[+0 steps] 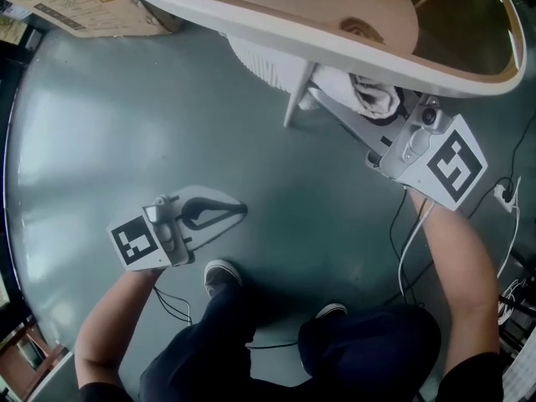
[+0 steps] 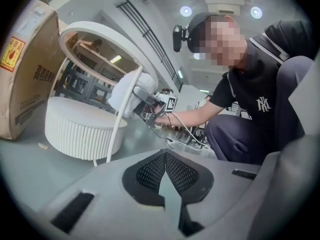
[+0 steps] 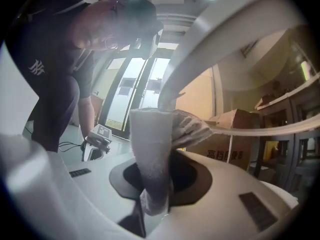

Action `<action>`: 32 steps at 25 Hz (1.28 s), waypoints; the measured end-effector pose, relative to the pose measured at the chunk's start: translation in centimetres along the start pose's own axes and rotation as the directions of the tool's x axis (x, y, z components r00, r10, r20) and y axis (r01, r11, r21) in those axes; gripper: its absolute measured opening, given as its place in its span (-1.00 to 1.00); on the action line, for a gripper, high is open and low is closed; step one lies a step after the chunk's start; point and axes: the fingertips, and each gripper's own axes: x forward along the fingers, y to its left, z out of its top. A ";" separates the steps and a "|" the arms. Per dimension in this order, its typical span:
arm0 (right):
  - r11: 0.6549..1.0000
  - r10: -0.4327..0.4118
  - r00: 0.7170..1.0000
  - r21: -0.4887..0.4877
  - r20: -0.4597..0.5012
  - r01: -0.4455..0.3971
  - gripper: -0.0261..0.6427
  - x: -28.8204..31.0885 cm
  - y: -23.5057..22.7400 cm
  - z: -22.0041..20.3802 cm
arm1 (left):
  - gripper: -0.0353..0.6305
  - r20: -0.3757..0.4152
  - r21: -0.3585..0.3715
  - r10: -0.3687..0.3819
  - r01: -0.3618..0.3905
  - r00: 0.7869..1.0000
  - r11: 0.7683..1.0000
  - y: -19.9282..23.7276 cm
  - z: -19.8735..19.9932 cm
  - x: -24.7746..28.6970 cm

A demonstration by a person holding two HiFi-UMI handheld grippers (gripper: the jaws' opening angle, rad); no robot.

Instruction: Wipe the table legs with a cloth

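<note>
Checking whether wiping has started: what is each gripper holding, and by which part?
The right gripper clamps the cloth by its bunched lower end; the rest stands up against the table leg. The left gripper is shut on nothing.

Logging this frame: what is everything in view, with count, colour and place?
table: 1, white rim, top of head view
table leg: 1 plainly seen, white, thin, below the rim
cloth: 1, white, under the rim, in the right gripper
ribbed round base: 1, white, on the floor
cardboard box: 1, brown, top left
cables: several, black and white, floor at right
floor: grey-green
shoes: 2, dark, bottom centre
left gripper: grey, shut, empty
right gripper: grey, shut on cloth
</note>
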 end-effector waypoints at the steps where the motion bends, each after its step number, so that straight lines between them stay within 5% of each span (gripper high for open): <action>1: 1.000 0.001 1.000 0.010 0.008 -0.001 -0.70 -0.1 0.0 -0.2 | -0.88 -0.007 -0.001 -0.003 0.003 1.000 1.000 0.1 -0.1 0.0; 8: 0.994 0.000 0.999 0.108 0.053 -0.005 -0.70 -1.0 0.5 -2.2 | -0.88 -0.011 -0.013 -0.010 0.010 1.000 1.000 0.4 -0.4 0.6; 14: 0.986 0.027 0.989 0.164 -0.143 -0.003 -0.70 -0.8 2.4 -11.1 | -0.88 -0.025 -0.038 -0.031 0.030 0.999 0.999 0.3 -2.0 0.8; 18: 0.951 0.022 0.996 0.309 -0.088 0.006 -0.70 -0.7 2.8 -14.0 | -0.88 -0.033 -0.055 -0.035 0.033 0.999 0.998 0.4 -2.6 0.6; 21: 0.947 0.008 0.990 0.318 -0.139 0.037 -0.70 -0.9 3.3 -15.8 | -0.88 -0.037 -0.058 -0.036 0.034 0.999 0.998 0.3 -2.9 0.5; 26: 0.955 0.060 0.941 0.294 -0.332 0.043 -0.70 -1.7 5.0 -22.8 | -0.88 -0.037 -0.061 -0.031 0.028 0.999 0.998 -0.5 -2.8 0.7; 32: 0.965 0.116 0.837 0.260 -0.535 0.033 -0.70 -1.9 6.8 -28.9 | -0.88 -0.054 -0.069 -0.024 0.020 0.998 0.997 -1.9 -3.1 -1.1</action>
